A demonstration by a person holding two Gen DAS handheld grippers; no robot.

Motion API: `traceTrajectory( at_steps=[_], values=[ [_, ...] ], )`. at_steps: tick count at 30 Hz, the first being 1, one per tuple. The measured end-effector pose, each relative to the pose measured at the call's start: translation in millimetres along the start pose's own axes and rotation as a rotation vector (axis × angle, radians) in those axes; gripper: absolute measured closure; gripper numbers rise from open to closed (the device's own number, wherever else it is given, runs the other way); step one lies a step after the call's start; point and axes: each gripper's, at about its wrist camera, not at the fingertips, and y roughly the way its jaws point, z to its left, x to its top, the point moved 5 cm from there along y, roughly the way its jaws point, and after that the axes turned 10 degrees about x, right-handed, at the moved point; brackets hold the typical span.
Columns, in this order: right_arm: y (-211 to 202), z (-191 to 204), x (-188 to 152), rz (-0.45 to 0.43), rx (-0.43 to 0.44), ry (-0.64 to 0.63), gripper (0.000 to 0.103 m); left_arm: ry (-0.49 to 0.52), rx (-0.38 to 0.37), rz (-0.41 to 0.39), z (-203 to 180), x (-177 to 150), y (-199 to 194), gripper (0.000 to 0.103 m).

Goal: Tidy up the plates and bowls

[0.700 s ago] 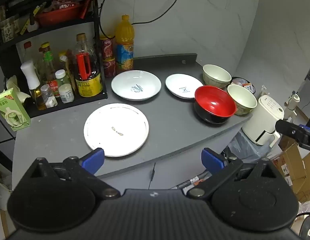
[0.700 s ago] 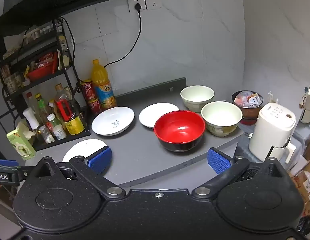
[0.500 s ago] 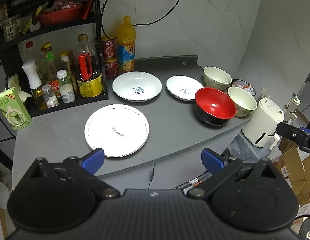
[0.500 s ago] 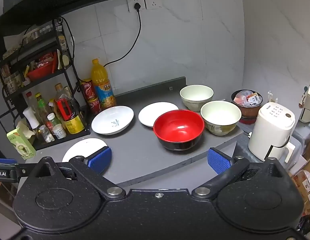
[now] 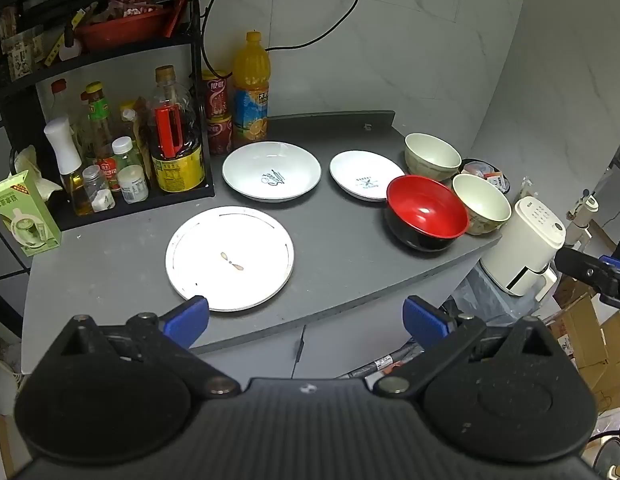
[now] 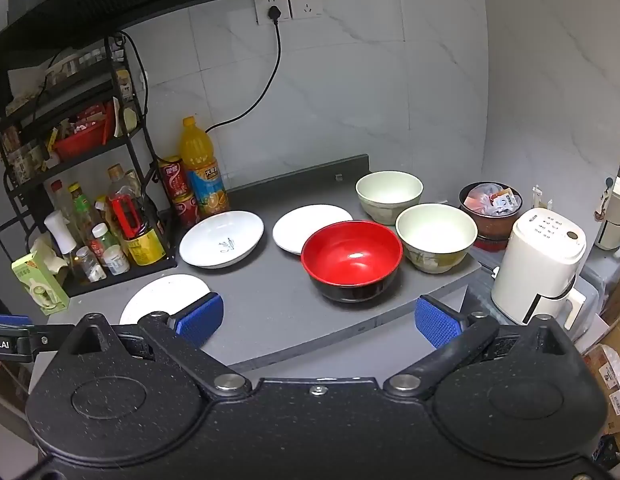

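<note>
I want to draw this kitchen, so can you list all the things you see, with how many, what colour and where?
plates: three, white, left and middle of the counter
red bowl: one, red inside and black outside, right front of the counter
pale bowls: two, cream, behind and right of the red bowl
orange bottle: one, orange, by the back wall
red cans: two, stacked, beside the orange bottle
rack: one, black, left side, full of bottles and jars
green carton: one, left edge
kettle: one, white, right of the counter
left hand-held gripper: one, black with blue pads, open
right hand-held gripper: one, same colours, open
</note>
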Motion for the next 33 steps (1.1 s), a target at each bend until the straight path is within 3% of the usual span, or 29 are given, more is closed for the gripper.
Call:
traceTrajectory(
  at_steps=[33],
  values=[
    [-1.3,0.2,2.6,-0.006,0.01,-0.02,0.0,-0.033,0.029,-0.01,1.9,-3.4,-9.0,0.001]
  ],
)
